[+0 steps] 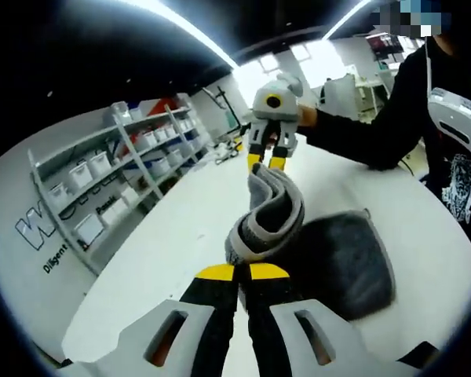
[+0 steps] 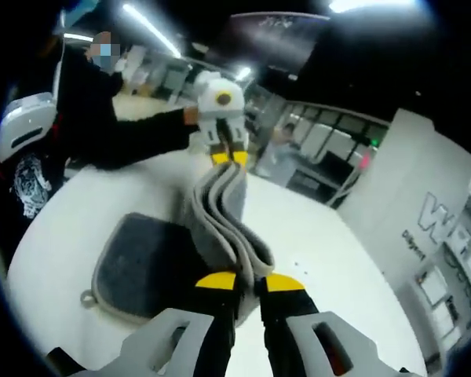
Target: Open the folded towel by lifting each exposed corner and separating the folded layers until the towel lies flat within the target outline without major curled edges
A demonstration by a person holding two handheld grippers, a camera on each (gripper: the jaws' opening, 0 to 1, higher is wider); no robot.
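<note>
Left gripper (image 1: pixel 242 272) and right gripper (image 2: pixel 250 281), each with its 2 yellow-tipped jaws clamped on an opposite end of the gray towel (image 1: pixel 276 212), hold a bunched band stretched between them above the white table (image 1: pixel 180 228), the remainder lying flat.

Occlusion: towel (image 1: pixel 330 259) edge hidden inside left gripper (image 1: pixel 242 272) jaws | Cut-off: person's sleeve (image 1: pixel 377 118) leaves frame (upper right) | Blur: wall lettering (image 1: pixel 43 236) unreadable | Shelf bins (image 1: pixel 90 165) contents possibly too small to tell
</note>
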